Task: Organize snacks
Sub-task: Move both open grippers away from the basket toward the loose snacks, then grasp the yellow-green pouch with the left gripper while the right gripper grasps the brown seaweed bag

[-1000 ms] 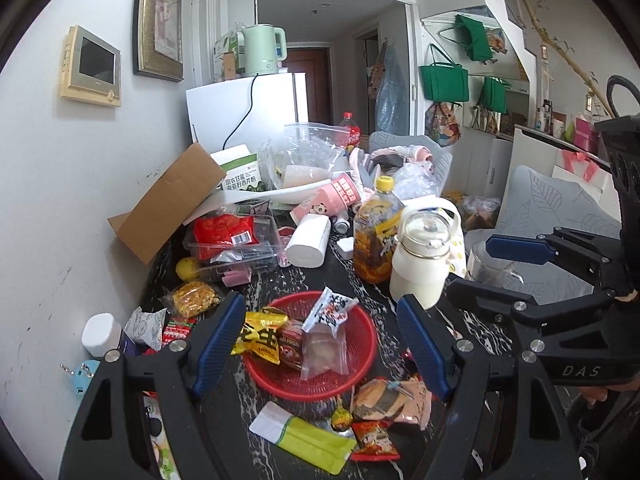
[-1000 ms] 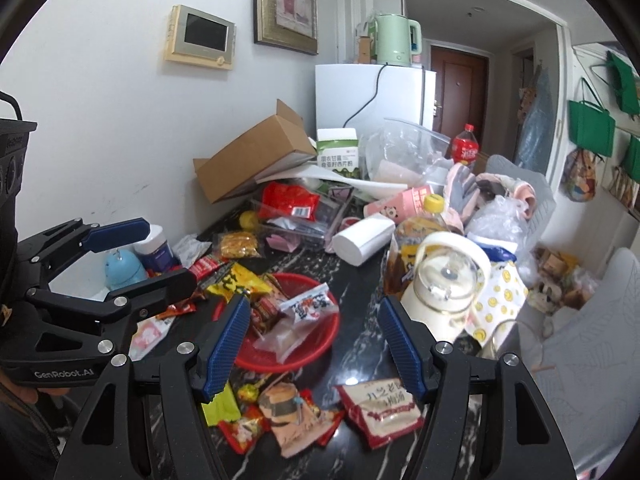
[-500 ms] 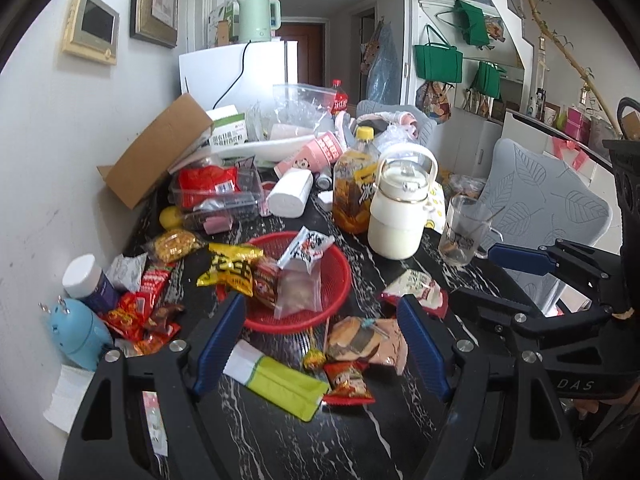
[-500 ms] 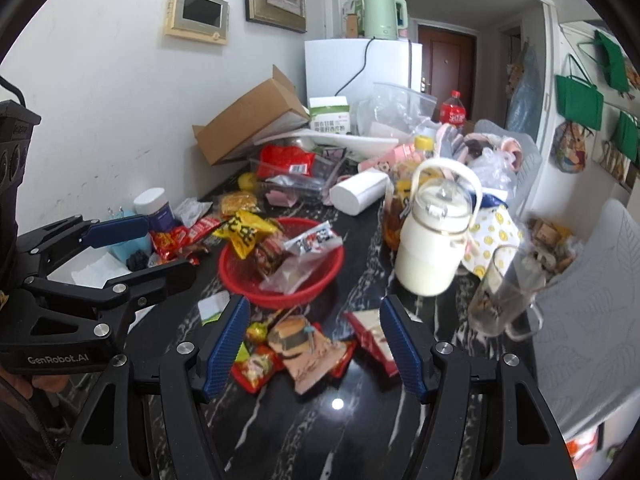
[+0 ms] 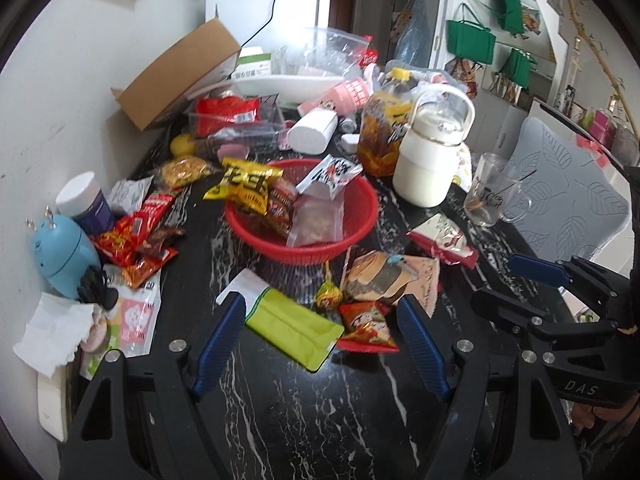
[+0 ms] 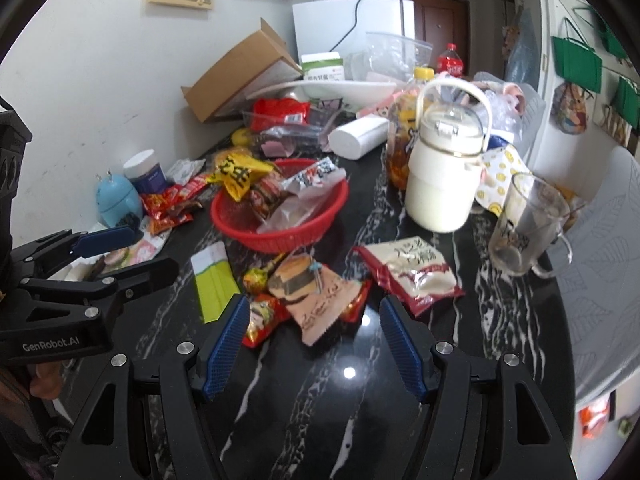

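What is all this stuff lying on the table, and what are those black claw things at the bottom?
basket: one, red, mid-table, several snack packets inside
lime-green packet: one, flat on the table, nearest the left claw
burger-print packet: one, pink-beige, in front of the basket
white-and-red packet: one, right of the burger-print packet
red wrappers: a loose heap, left of the basket
jug: one, cream, upright, right of the basket
glass mug: one, clear, right of the jug
cardboard box: one, brown, tilted by the wall
table: one, black marble
left gripper: black, blue pads, open, empty
right gripper: same, open, empty
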Demonstrator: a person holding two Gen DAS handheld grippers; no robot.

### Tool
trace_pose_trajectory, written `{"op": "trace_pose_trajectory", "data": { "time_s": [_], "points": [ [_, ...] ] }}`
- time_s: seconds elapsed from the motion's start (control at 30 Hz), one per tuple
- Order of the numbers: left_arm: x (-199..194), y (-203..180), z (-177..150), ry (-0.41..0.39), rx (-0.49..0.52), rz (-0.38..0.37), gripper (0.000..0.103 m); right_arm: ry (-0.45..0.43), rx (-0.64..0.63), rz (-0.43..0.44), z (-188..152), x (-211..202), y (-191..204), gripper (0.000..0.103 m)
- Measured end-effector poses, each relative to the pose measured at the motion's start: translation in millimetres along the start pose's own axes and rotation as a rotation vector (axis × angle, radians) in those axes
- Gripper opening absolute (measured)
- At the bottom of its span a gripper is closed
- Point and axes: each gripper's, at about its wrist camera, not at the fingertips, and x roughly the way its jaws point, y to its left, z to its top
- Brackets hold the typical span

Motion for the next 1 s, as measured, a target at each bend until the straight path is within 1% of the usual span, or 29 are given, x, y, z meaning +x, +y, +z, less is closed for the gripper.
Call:
{"op": "trace_pose_trajectory", "data": {
  "time_s": [0.2, 0.37, 0.5, 0.7, 0.77, 0.93, 1.0],
  "points": [
    [27, 11, -12, 0.072, -0.056, 0.027, 0.078, 0.038, 0.014, 0.001, -12, 17, -2, 0.068],
    [45, 14, -15, 0.102, -0.088, 0.071, 0.077, 0.066, 0.024, 0.01, -17, 30, -4, 0.068],
    [64, 19, -14, 0.126, -0.118, 0.092, 0.078, 0.086, 0.03, 0.013, -18, 40, -7, 0.068],
    [101, 28, -12, 0.195, -0.158, 0.144, 0.078, 0.104, 0.02, 0.005, -12, 52, -12, 0.068],
    [108, 30, -11, 0.206, -0.167, 0.154, 0.078, 0.107, 0.016, 0.001, -9, 56, -15, 0.068],
    [123, 34, -9, 0.239, -0.191, 0.169, 0.078, 0.123, 0.015, 0.022, -4, 69, -20, 0.068],
    [127, 35, -9, 0.251, -0.207, 0.159, 0.078, 0.126, 0.007, 0.034, -1, 74, -23, 0.069]
  ]
}}
